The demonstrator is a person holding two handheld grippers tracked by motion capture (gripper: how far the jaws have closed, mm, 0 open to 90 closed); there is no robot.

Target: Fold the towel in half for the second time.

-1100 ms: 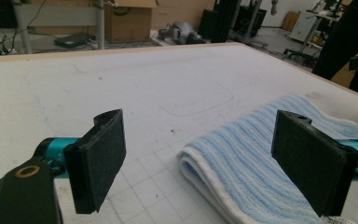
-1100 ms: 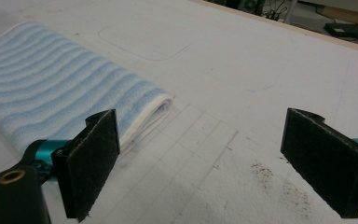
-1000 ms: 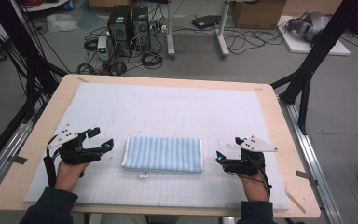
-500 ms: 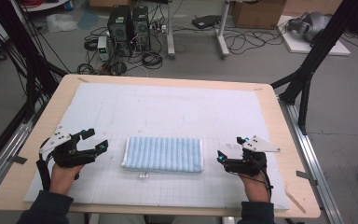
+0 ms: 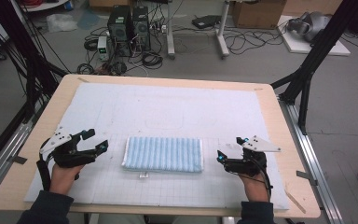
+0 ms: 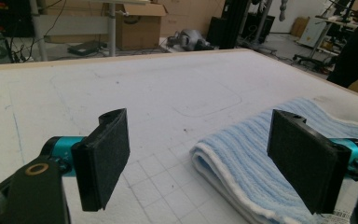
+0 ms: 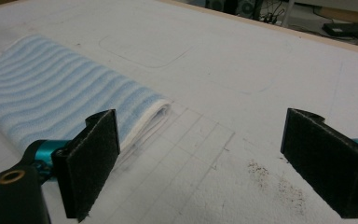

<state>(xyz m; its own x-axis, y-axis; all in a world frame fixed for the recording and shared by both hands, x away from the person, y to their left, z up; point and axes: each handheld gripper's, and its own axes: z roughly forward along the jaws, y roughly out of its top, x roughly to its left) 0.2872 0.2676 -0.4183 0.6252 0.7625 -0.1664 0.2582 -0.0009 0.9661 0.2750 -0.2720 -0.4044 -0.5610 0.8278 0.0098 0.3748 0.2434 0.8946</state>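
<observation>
At the near edge of the tabletop (image 5: pixel 279 121), two dark sleeves come in, and each hand holds a gripper. The left gripper (image 5: pixel 95 140) is at the left side, on the white mat (image 5: pixel 168 107), and its jaws stand wide apart with nothing between them. In the left gripper view the black pads (image 6: pixel 103 156) are far from each other, and the near left corner of the towel (image 6: pixel 242 158) lies on the mat in the gap between them; the pads do not touch it. At the bottom right of this view a small printed label is seen at the towel edge, but it is too small to read.

The right gripper (image 5: pixel 228 147) is at the right side, also with jaws wide apart and empty. In the right gripper view its pads (image 7: pixel 328 158) frame bare mat with thin grid lines and some dark specks, maybe dirt. The end of the towel (image 7: pixel 56 102) lies behind the left pad, close but apart from it.

The folded towel (image 5: pixel 163 154), light blue with white stripes, lies flat between the two grippers, near the front middle of the mat. The left gripper is just beside its left end, the right gripper near its right end.

Farther on, the mat is bare with faint drawn outlines. Behind the tabletop, on the floor (image 5: pixel 261 60), stand computer towers (image 5: pixel 128 23), many cables and cardboard boxes.
</observation>
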